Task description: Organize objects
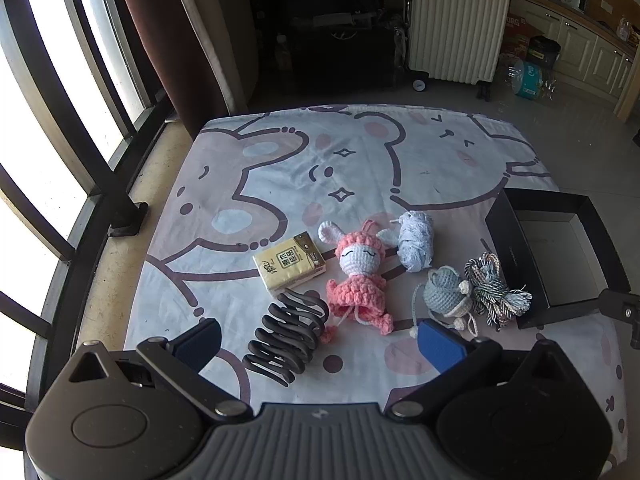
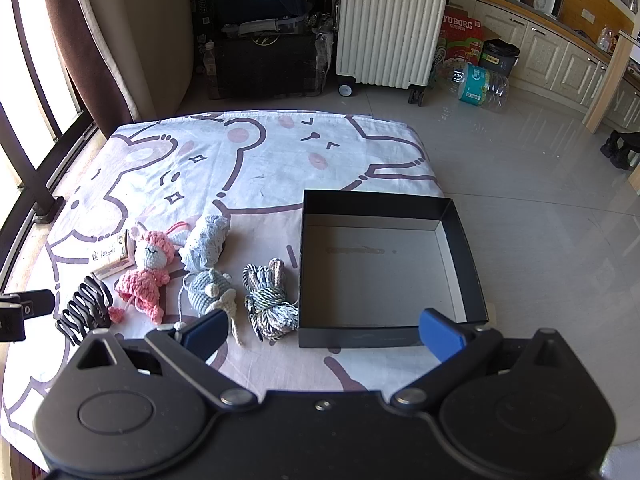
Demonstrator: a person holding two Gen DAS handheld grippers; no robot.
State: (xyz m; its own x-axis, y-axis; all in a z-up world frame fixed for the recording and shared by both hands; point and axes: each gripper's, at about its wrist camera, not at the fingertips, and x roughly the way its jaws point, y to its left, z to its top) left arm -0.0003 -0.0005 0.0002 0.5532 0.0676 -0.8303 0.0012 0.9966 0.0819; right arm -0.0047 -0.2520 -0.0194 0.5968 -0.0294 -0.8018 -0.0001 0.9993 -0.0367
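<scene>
both grippers hang wide apart and empty, the right gripper point(image 2: 322, 334) nearer the rope bundle point(image 2: 269, 300), which lies lengthwise near-to-far just left of the black box point(image 2: 312, 240), while the left gripper point(image 1: 320, 340) hovers over the hair claw point(image 1: 288, 338).

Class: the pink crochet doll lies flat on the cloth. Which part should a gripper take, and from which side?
Grip the doll across its narrow neck, between the round white head and the flared pink skirt, coming down from above. It lies flat, head away from the left gripper, so open jaws would likely straddle it side to side; the tissue pack and yarn ball crowd the head.
</scene>
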